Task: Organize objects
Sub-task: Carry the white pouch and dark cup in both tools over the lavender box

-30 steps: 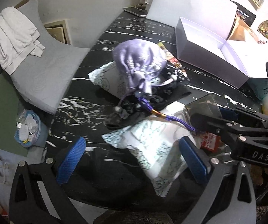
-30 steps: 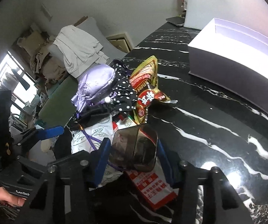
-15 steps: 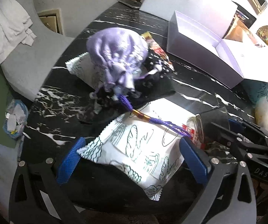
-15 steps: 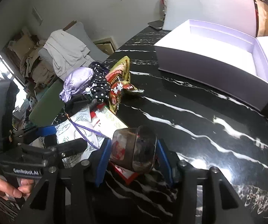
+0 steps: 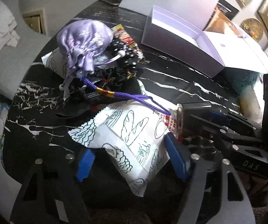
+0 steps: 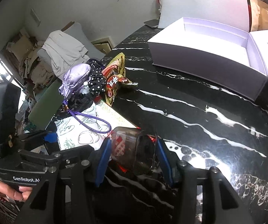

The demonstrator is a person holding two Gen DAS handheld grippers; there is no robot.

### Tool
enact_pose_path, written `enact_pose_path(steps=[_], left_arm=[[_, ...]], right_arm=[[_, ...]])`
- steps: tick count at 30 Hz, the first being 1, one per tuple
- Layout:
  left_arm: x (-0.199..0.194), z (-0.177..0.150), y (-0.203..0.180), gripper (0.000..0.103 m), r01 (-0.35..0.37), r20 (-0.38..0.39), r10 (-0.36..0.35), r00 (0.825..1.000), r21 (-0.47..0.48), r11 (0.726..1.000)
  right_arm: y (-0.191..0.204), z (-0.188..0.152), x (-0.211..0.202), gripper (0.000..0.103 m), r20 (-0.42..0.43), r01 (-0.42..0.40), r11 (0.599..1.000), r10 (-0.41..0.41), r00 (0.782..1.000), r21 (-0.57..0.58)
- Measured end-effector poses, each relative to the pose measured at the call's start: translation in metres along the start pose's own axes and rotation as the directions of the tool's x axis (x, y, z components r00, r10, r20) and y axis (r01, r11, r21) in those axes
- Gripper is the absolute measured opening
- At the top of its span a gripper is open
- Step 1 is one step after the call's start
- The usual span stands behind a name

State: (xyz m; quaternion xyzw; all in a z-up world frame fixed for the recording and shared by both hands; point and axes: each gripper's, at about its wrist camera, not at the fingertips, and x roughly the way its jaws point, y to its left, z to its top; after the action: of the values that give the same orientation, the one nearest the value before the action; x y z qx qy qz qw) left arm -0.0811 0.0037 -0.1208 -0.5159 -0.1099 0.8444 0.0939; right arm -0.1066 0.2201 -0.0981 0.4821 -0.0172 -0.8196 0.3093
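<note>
On black marble-veined table (image 5: 180, 85), close under left tool (image 5: 128, 156): white snack packet printed with bread drawings (image 5: 134, 130), lying flat between the blue pads (image 5: 175, 156). Jaws closing, packet between them; right pad looks to touch the packet's edge, left pad apparently still just clear, though blur makes contact hard to judge. Draped across the packet's top, a purple braided cord (image 5: 126, 97) with a gold band, running back to a lilac satin drawstring pouch (image 5: 85, 41). Perched on a heap with a black polka-dot cloth (image 5: 126, 56), the pouch; beside that, a red and gold snack wrapper (image 5: 124, 37). Second white printed packet (image 5: 55, 59) peeking out under the pouch.

Between the pads of right tool (image 6: 132, 153): a smoky translucent cup (image 6: 134, 147) lying on its side, open mouth toward the camera, clamped at partial opening. Under it, a red and white printed card (image 6: 119, 143). Seen from the left wrist too, same cup (image 5: 191, 112) at right, held low near the table, just beside the bread packet's corner.

Farther back on the table, well apart from the heap: an open pale lilac box (image 6: 208, 56), lid folded out flat alongside. Bottom left of right wrist view, a hand (image 6: 7, 188) gripping the left tool's handle.
</note>
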Motion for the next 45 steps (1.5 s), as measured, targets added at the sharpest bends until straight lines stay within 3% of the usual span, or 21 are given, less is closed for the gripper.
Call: enact_pose_path(steps=[1,4,8,28,45], left_arm=[[-0.002,-0.002,-0.003,0.057,0.009,0.007,-0.009,1.0,0.007,1.0],[-0.009,-0.005,-0.01,0.049,0.001,0.028,-0.002,1.0,0.031,1.0],[-0.016,-0.008,-0.013,0.045,-0.003,0.033,0.001,0.999,0.042,0.999],[-0.062,-0.008,-0.043,0.043,0.026,0.113,-0.041,0.993,0.134,0.991],[-0.075,0.047,-0.105,0.043,-0.01,0.173,-0.042,0.984,0.288,0.958]], right_arm=[[0.0,-0.001,-0.001,0.048,0.001,0.002,1.0,-0.002,1.0,-0.002],[0.001,-0.004,-0.004,0.045,0.008,0.003,1.0,-0.003,1.0,-0.003],[0.001,-0.009,-0.009,0.042,0.018,0.001,1.0,-0.001,1.0,-0.004],[0.002,-0.017,-0.059,0.04,0.13,0.027,1.0,-0.025,0.991,-0.011],[-0.009,0.013,-0.107,0.04,0.244,0.113,0.993,-0.099,0.965,-0.046]])
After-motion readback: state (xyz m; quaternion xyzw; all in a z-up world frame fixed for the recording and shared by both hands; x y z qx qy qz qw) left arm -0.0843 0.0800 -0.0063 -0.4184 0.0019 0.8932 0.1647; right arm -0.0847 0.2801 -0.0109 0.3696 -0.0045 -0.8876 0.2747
